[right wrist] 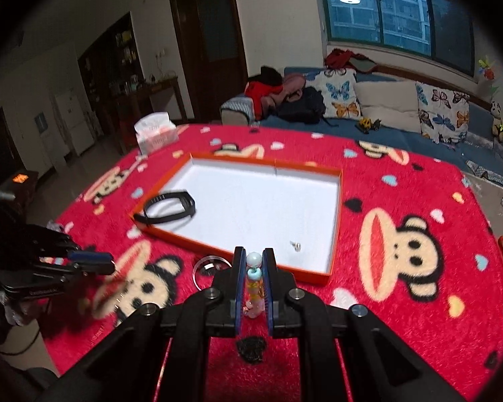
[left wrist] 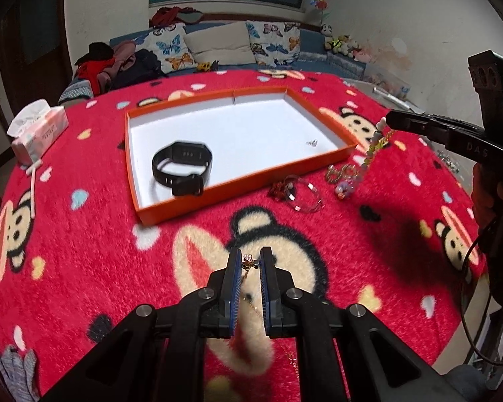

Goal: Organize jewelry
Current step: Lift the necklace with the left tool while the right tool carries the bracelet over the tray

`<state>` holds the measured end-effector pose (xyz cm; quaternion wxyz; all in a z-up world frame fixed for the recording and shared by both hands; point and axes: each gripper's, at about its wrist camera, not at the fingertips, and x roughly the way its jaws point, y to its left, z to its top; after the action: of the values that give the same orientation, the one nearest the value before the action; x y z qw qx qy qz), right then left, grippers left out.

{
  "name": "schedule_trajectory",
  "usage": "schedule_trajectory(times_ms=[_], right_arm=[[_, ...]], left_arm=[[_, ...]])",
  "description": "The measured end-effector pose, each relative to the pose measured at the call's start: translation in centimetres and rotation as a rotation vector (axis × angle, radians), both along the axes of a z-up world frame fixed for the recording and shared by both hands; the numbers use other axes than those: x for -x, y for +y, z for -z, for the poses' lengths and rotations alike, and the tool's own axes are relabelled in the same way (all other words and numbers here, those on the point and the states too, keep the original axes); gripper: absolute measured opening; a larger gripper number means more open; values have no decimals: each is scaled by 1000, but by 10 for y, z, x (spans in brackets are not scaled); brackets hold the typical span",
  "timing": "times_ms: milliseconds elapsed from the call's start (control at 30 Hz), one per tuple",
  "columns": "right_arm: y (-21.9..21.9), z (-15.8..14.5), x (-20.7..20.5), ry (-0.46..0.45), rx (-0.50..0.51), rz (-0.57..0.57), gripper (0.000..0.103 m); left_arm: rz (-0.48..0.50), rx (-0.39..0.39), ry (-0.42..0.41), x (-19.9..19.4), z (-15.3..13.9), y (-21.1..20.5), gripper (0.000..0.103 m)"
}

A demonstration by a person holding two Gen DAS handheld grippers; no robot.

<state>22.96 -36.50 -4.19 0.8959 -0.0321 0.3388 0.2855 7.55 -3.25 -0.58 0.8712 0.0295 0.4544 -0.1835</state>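
Red monkey-print blanket holds an orange tray (left wrist: 141,207) containing a black watch (left wrist: 181,166) and small earring (left wrist: 312,142); left gripper (left wrist: 250,263) clamps a gold necklace (left wrist: 249,261), right gripper (right wrist: 254,261) clamps a beaded bracelet (right wrist: 254,279), other jewelry (left wrist: 305,192) remains outside.

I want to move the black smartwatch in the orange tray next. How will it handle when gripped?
The black rubbery-strapped smartwatch lies with its band buckled in a loop, so it will probably flex rather than stay stiff. It looks light and unlikely to roll. On the orange tray's smooth white floor it may slide if nudged.
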Motion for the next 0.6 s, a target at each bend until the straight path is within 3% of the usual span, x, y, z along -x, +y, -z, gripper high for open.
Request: schedule_trajectory(times_ms=[600], right_arm=[[-4,-51,-5,-114,-68,10,12]], left_arm=[[24,55,-146,-18,-96,-1,11]])
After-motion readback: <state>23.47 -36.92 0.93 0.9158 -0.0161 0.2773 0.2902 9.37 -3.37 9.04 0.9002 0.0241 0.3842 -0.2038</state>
